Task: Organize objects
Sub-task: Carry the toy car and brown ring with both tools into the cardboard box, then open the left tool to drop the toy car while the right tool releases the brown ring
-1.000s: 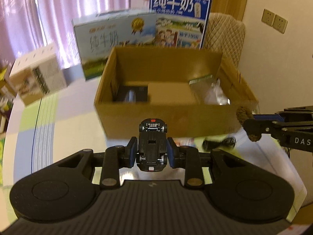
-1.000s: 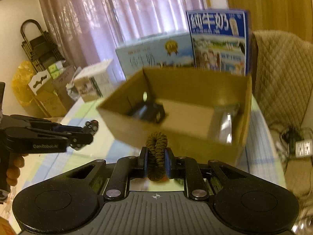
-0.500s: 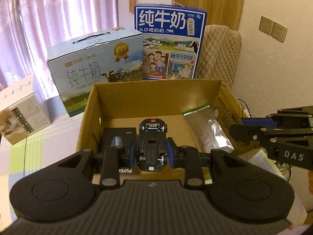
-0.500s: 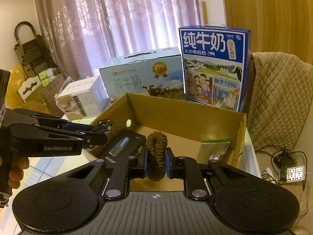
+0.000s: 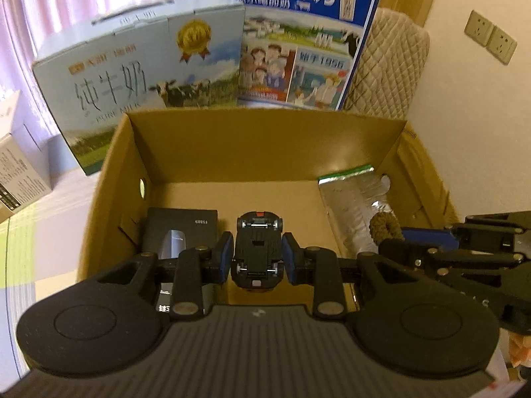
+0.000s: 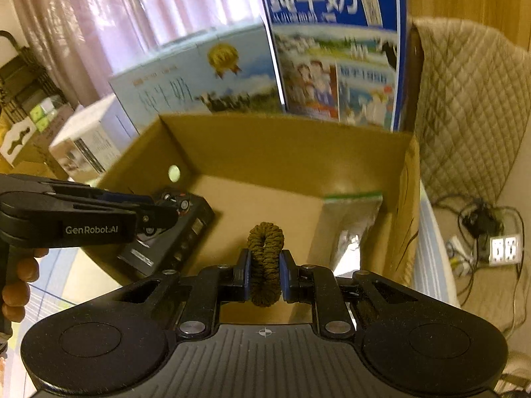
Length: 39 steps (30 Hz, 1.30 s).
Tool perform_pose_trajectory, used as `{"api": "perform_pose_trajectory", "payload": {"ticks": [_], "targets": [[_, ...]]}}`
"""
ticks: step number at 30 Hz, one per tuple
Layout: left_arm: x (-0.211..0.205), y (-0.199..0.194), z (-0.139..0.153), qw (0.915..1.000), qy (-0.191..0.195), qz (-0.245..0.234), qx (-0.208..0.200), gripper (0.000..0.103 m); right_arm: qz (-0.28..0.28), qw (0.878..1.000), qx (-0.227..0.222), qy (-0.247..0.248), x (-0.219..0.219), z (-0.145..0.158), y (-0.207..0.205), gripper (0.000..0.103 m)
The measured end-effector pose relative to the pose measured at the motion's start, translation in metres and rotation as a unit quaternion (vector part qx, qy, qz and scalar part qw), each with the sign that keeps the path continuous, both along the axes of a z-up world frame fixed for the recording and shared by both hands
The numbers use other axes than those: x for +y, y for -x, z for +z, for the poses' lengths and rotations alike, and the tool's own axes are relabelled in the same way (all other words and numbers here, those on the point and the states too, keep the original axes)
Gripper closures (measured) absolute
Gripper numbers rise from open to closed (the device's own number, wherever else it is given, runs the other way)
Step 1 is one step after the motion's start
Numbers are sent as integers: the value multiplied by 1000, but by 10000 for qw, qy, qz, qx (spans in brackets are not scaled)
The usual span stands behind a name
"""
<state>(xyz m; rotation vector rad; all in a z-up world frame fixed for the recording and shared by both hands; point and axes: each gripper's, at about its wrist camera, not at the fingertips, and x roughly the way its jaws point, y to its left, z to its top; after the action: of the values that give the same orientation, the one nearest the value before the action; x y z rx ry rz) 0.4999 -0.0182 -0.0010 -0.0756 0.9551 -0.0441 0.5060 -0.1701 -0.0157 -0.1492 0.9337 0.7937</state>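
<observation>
Cardboard box point(image 5: 109, 199) already holds a black case point(image 5: 181, 229) and foil pouch point(image 5: 351, 205); I've got the left gripper point(image 5: 258, 258) clamped on a toy car point(image 5: 258, 248) and the right gripper point(image 6: 264, 273) clamped on what looks like a braided cord ring point(image 6: 265, 258), both unreleased.

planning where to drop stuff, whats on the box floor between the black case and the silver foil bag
Bare cardboard floor. In the left wrist view, only the held toy car hangs over that stretch between black case and foil bag.

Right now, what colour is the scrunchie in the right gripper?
Olive-brown scrunchie, clearest in the right wrist view.

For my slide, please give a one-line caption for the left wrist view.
Left hand-held gripper holds a black toy car above the open cardboard box.
</observation>
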Motion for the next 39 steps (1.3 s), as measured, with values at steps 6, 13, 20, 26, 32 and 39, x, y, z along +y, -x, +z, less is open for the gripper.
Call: {"api": "perform_pose_trajectory", "payload": {"ticks": [6, 13, 20, 26, 32, 39], "targets": [[-5, -12, -25, 9994, -54, -89, 333, 76, 17, 9996, 162, 248, 6, -15, -8, 89], [-8, -21, -42, 9982, -103, -149, 567, 76, 28, 9992, 221, 321, 7, -22, -14, 89], [-11, -25, -47, 9977, -95, -221, 633, 76, 26, 9991, 239, 348, 8, -25, -16, 89], [-13, -24, -44, 9979, -211, -265, 550, 50, 26, 9991, 241, 356, 8, -27, -16, 89], [-12, -22, -39, 9978, -308, -282, 506, 46, 45, 9992, 226, 329, 9, -28, -15, 89], [-7, -17, -36, 9977, -421, -229, 476, 43, 106, 9993, 196, 290, 12, -26, -11, 89]]}}
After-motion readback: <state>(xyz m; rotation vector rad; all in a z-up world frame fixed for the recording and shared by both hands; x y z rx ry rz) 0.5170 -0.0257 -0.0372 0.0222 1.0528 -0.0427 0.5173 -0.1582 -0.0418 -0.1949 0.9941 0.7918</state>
